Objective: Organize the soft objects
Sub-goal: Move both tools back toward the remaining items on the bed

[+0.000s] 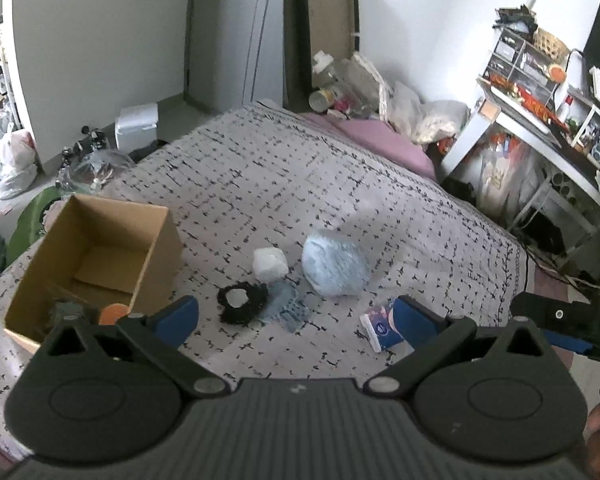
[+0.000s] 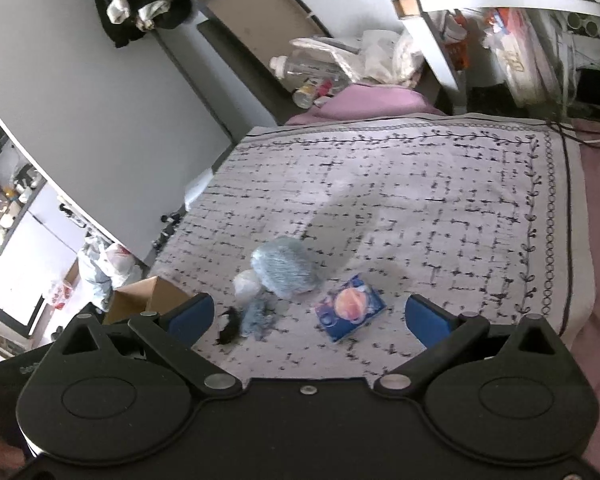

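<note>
1. Bed [image 1: 380,184], patterned grey cover; all the task items lie on it. Both tools hover above its near part, tilted down toward the cluster, touching nothing.
2. Box [image 1: 100,256], open cardboard, at the bed's left side; an orange thing [image 1: 114,313] and a dark furry item sit in its near corner, partly hidden by the left tool.
3. Left tool [image 1: 296,316]: blue fingers spread wide, nothing between them. The box lies beyond its left finger, the pack just behind its right finger.
4. Right tool [image 2: 308,318]: fingers likewise spread wide and empty; the pack lies on the bed between them. This tool's tip also shows at the right edge of the left view.
5. Blue puff [image 1: 335,263], fluffy, largest loose item, mid-bed.
6. Tissue pack [image 2: 350,307], blue with a pink-orange picture; printing too blurred to read.
7. White bundle [image 1: 270,264], just left of the puff.
8. Black scrunchie [image 1: 241,301], ring-shaped, in front of the bundle, touching a pale blue cloth [image 1: 286,305].
</note>
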